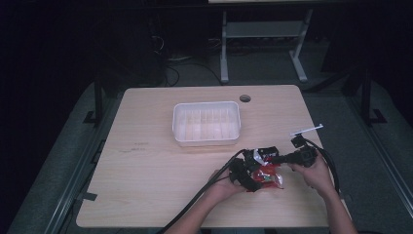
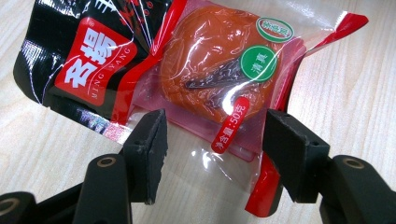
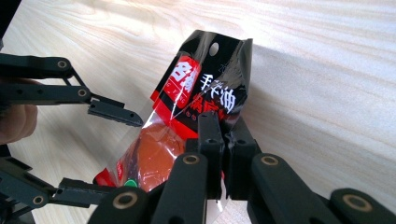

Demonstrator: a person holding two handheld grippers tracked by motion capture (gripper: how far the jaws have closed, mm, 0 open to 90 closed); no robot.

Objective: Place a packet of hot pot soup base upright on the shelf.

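Snack packet (image 2: 205, 79) near table's (image 1: 146, 170) front edge, right of centre, in front of the white tray (image 1: 206, 123). Red-and-black wrapper, clear window over an orange-brown piece. Legible print: "MING YANG" under white characters on a red patch; green round label; red tag reading "50" with characters. Right gripper (image 3: 225, 154) clamped on the packet's clear edge, jaws together, lifting the black hang-hole end. Left gripper (image 2: 212, 140) jaws spread wide either side of the packet's other end, not touching.
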